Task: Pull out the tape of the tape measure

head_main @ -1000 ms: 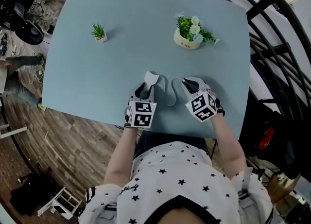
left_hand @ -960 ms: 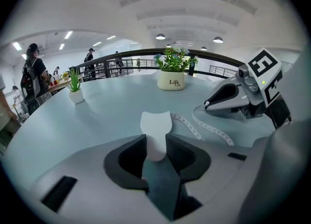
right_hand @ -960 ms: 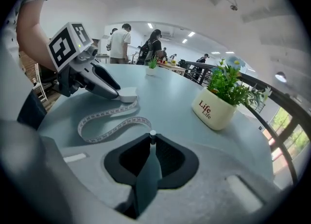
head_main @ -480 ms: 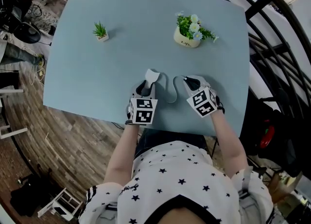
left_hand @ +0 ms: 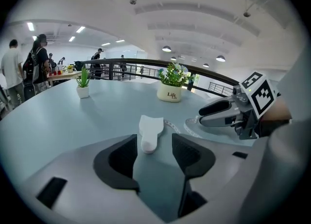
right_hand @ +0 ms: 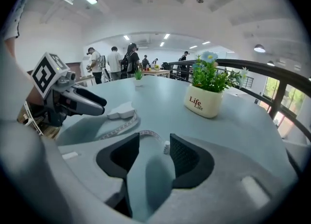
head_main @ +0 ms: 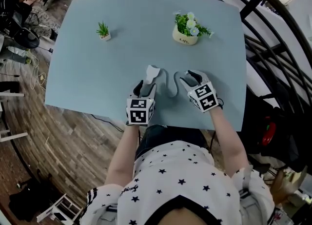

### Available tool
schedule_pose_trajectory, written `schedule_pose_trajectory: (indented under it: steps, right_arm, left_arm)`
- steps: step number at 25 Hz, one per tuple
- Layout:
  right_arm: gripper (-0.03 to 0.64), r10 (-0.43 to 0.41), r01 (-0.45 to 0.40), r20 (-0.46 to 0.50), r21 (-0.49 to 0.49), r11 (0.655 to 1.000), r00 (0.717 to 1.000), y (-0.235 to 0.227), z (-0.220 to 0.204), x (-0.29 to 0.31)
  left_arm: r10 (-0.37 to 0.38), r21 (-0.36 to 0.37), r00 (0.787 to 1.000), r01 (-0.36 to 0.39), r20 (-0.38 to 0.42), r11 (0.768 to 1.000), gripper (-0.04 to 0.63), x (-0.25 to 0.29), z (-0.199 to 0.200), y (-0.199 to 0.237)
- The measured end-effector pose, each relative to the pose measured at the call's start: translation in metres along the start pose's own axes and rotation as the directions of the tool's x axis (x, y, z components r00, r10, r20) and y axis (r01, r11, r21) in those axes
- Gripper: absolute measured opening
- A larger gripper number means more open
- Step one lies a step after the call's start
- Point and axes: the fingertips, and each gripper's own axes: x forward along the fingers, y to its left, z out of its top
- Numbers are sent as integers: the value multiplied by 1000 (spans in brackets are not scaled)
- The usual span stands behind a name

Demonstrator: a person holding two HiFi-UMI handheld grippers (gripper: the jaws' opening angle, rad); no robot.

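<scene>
Tape measure case (head_main: 152, 74): white, lying flat on the blue-grey table (head_main: 97, 68), just ahead of my left gripper (head_main: 145, 87). In the left gripper view the case's near end sits at the mouth of the jaws with a gap on either side. The jaws stand apart, have just been opening, and neither pad presses on it.

Tape (head_main: 171, 84): drawn out of the case in a loose curl across the table toward my right gripper (head_main: 188, 77). The tape's end tab (right_hand: 166, 146) lies between the right jaws, close against the inner face of one. I cannot tell whether it touches. These jaws are also apart, have just been opening, and grip nothing.

Grippers side by side near the table's near edge.

Further back: flower pot (head_main: 185, 35) marked "Life", right of centre; small green plant (head_main: 103, 32) to the left, well apart.
</scene>
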Motion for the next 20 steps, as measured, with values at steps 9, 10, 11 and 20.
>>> schedule_pose_trajectory:
  steps: [9,10,11,20]
  right_arm:
    - [215,-53,39,168,85,996,984,28,33,-55]
    - [215,-54,34,194,103,994,979,31,38,-63]
    - [215,-53,28,220,117,993,974,34,44,-71]
    - [149,-41,-6,387,119,993,921,71,77,-157]
  left_arm:
    - [9,-73,993,0,116,997,206,-52,9,-8]
    - [12,-81,991,-1,135,997,206,-58,12,-10]
    - [17,-90,988,-3,156,996,206,-64,16,-12]
    - [54,-138,945,-10,322,990,101,-135,46,-55]
